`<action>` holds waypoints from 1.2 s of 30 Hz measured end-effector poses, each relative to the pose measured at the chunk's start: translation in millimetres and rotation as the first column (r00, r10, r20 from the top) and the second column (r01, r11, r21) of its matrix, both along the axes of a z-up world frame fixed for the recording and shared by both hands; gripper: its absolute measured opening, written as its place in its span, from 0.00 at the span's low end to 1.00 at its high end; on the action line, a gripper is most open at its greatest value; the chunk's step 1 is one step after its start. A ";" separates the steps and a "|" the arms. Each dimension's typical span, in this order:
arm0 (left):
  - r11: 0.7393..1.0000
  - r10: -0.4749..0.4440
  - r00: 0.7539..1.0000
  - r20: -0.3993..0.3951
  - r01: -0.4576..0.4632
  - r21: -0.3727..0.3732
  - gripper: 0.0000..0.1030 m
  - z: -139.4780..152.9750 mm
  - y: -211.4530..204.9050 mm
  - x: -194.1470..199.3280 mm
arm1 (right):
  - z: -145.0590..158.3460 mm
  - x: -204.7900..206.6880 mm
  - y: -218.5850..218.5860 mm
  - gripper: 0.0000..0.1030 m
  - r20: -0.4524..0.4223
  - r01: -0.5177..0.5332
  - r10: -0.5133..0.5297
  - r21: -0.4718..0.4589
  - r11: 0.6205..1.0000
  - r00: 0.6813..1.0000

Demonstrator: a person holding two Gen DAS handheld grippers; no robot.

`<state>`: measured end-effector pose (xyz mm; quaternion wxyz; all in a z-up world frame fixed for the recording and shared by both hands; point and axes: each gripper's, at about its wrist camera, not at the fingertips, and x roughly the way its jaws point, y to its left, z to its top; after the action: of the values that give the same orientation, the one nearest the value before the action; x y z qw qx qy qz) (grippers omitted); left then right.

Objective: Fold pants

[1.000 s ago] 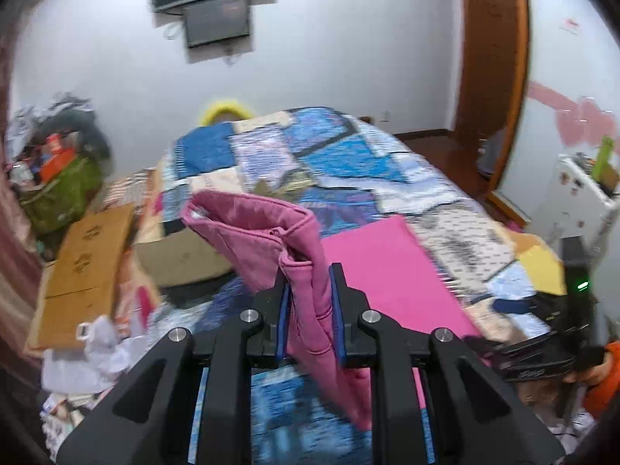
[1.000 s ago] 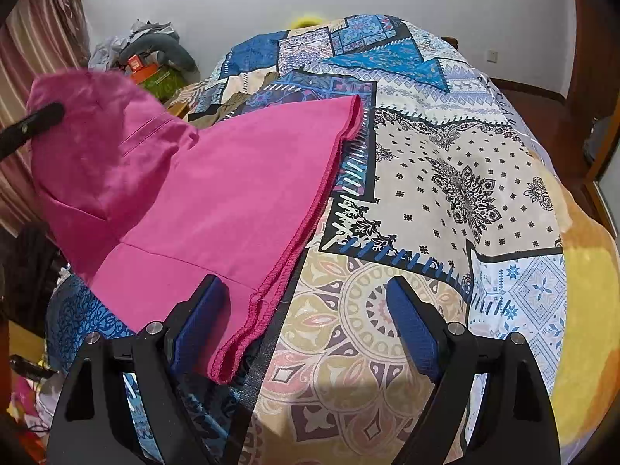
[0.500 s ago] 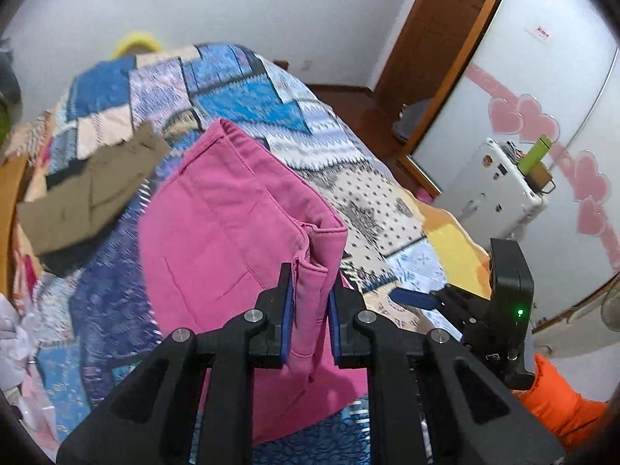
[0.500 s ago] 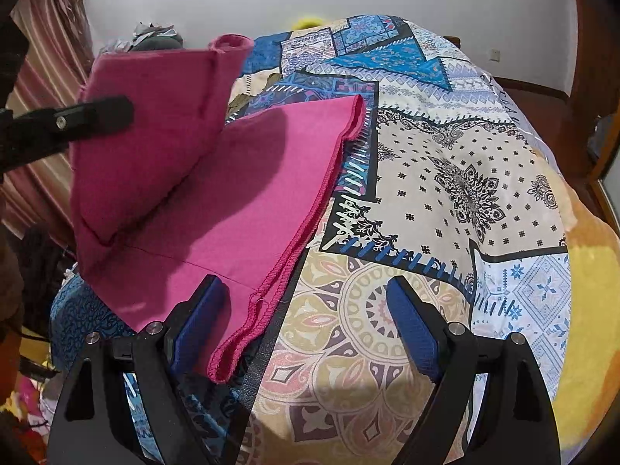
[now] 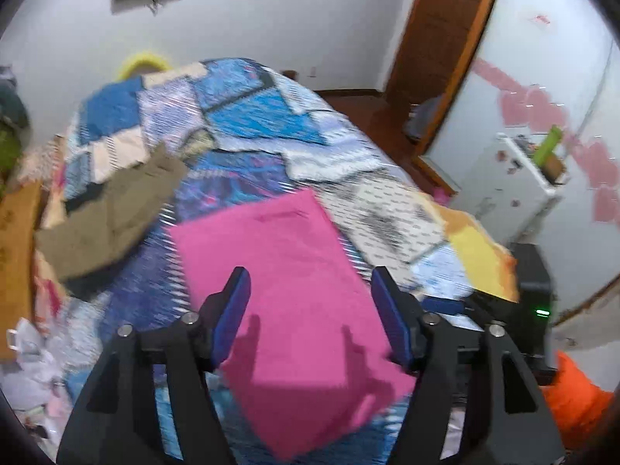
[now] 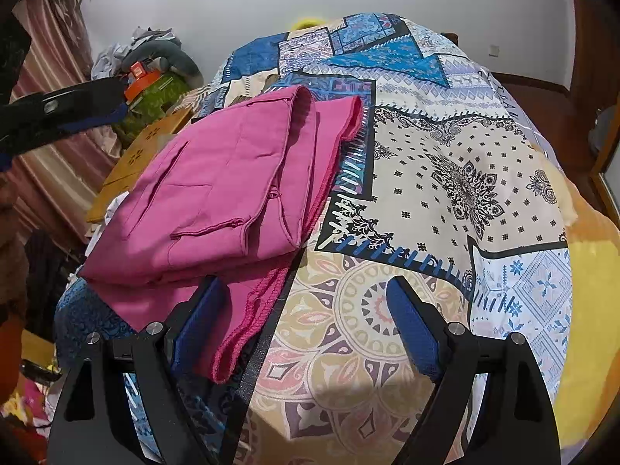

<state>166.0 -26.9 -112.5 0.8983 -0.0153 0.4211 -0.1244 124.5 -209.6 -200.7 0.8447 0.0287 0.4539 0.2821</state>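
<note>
The pink pants point(image 6: 228, 190) lie folded over on the patchwork bedspread point(image 6: 445, 178), waistband half on top of the leg half. In the left wrist view the pants point(image 5: 294, 290) lie flat below my left gripper point(image 5: 310, 310), which is open and empty above them. My right gripper point(image 6: 306, 310) is open and empty, low over the bed at the pants' near hem; its left finger sits beside the pink edge. The left gripper also shows in the right wrist view point(image 6: 58, 112), raised at the far left.
Olive-brown clothing point(image 5: 112, 209) lies on the bed left of the pants. A cardboard box point(image 6: 143, 155) and a pile of clutter point(image 6: 155, 73) stand beside the bed's left side. A white appliance point(image 5: 511, 186) and a wooden door frame point(image 5: 438, 50) are at right.
My left gripper carried the waistband over the legs, laid it down, let go and opened. The pants now lie folded in half. My right gripper has not moved.
</note>
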 end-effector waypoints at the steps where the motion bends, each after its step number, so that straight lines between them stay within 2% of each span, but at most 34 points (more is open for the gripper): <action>1: 1.000 0.013 1.000 0.004 -0.013 0.018 0.68 -0.1 5.0 3.5 | 0.3 0.2 -1.0 0.82 -0.003 0.001 -0.001 0.003 1.000 1.000; 5: 0.990 0.077 0.997 0.008 -0.078 0.120 0.72 -8.1 30.6 33.9 | 1.9 -0.8 -3.5 0.82 -0.012 0.009 -0.009 0.012 1.000 1.000; 13: 0.971 0.158 0.984 -0.085 -0.139 0.195 0.72 -45.7 63.5 108.3 | 11.0 -5.2 -5.7 0.82 0.001 0.010 -0.010 0.012 1.000 1.000; 16: 0.960 0.173 0.978 -0.117 -0.141 0.240 0.72 -66.0 66.0 132.1 | 14.4 -4.9 -5.7 0.82 0.012 0.010 -0.010 0.001 1.000 1.000; 20: 0.932 0.212 0.954 -0.214 -0.131 0.337 0.75 -112.2 69.4 151.9 | 16.5 -3.6 -8.7 0.82 0.020 0.017 -0.017 -0.007 1.000 1.000; 21: 0.929 0.215 0.951 -0.222 -0.129 0.348 0.79 -120.2 71.1 151.5 | 16.5 -3.5 -9.7 0.82 0.023 0.020 -0.020 -0.009 1.000 1.000; 24: 0.920 0.248 0.952 -0.178 -0.173 0.352 0.90 -122.6 84.4 138.2 | 16.0 -2.0 -13.7 0.82 0.019 0.028 -0.028 -0.008 1.000 0.999; 28: 0.916 0.277 0.942 -0.188 -0.200 0.349 0.92 -121.0 103.3 115.9 | 17.4 -0.5 -16.1 0.82 0.024 0.034 -0.034 -0.008 0.999 0.999; 31: 0.896 0.313 0.931 -0.186 -0.225 0.382 0.94 -118.5 119.7 86.6 | 21.7 -1.4 -16.0 0.82 0.045 0.040 -0.040 -0.001 0.999 0.998; 33: 0.899 0.330 0.921 -0.205 -0.241 0.367 0.94 -118.8 127.8 70.2 | 24.3 -2.2 -14.9 0.82 0.054 0.041 -0.042 0.010 0.999 0.998; 36: 0.910 0.362 0.898 -0.250 -0.283 0.303 0.94 -119.9 143.0 37.7 | 27.2 -2.9 -10.2 0.82 0.058 0.030 -0.031 0.016 0.999 0.998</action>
<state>203.7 116.0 -232.4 0.8260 0.0133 0.5567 0.0873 121.5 -219.9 -173.5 0.8616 0.0339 0.4263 0.2736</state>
